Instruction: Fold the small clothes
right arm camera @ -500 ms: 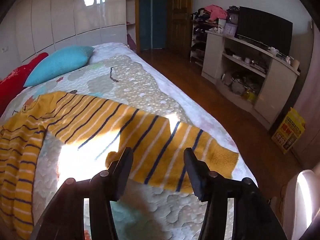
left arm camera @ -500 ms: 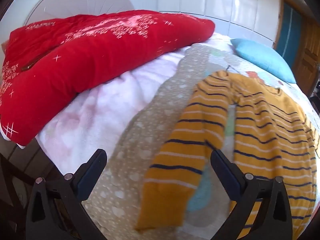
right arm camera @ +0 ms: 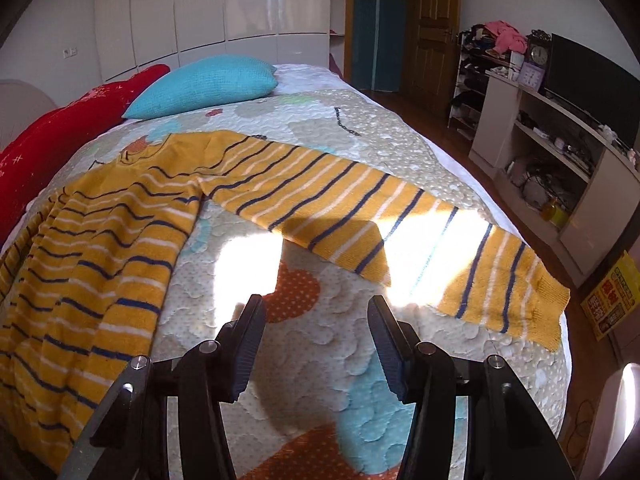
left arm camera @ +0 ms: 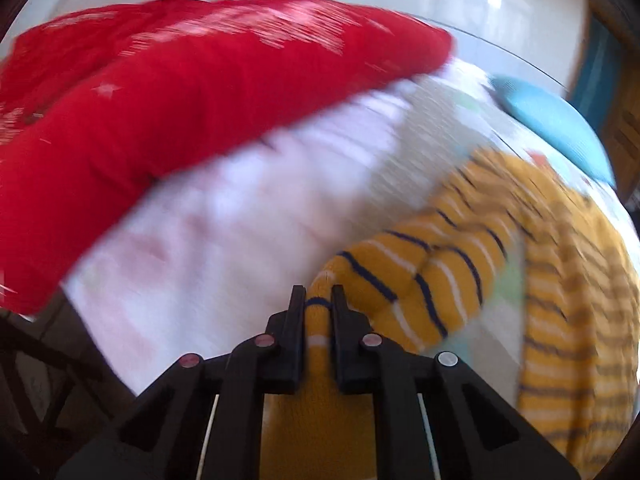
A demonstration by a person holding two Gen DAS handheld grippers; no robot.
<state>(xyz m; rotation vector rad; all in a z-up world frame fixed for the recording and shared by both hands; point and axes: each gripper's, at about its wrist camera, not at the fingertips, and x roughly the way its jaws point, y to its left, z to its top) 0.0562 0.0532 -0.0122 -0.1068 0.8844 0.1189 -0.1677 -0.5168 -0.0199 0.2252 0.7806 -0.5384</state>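
A bed (right arm camera: 400, 148) with a quilted cover of clouds and dotted patches fills most of both views. Across its middle lies a yellow sweater (right arm camera: 120, 232) with dark blue and white stripes: its body spreads over the bed's left half as the right wrist camera sees it, and one sleeve (right arm camera: 400, 220) stretches flat to the right, its cuff at the bed's right edge, partly in a bright patch of sunlight.

At the head of the bed rests a long red cushion (left arm camera: 180, 92) with white star patterns, on a pale pink blanket (left arm camera: 240, 232). Next to the cushion at the head of the bed sits a turquoise pillow (right arm camera: 204, 84). Beside the bed, to its right, stands a low white shelf unit (right arm camera: 560, 152) with a dark television (right arm camera: 592, 88) on top.

The sweater's other sleeve (left arm camera: 400, 280) is lifted off the bed and bunched into a fold. The left gripper (left arm camera: 318, 308) is clamped tight on this sleeve near the cuff, with the knit pinched between its jaws. This view is blurred.

The right gripper (right arm camera: 316, 320) hangs over bare quilt, near the flat sleeve, jaws about half apart with nothing between them.
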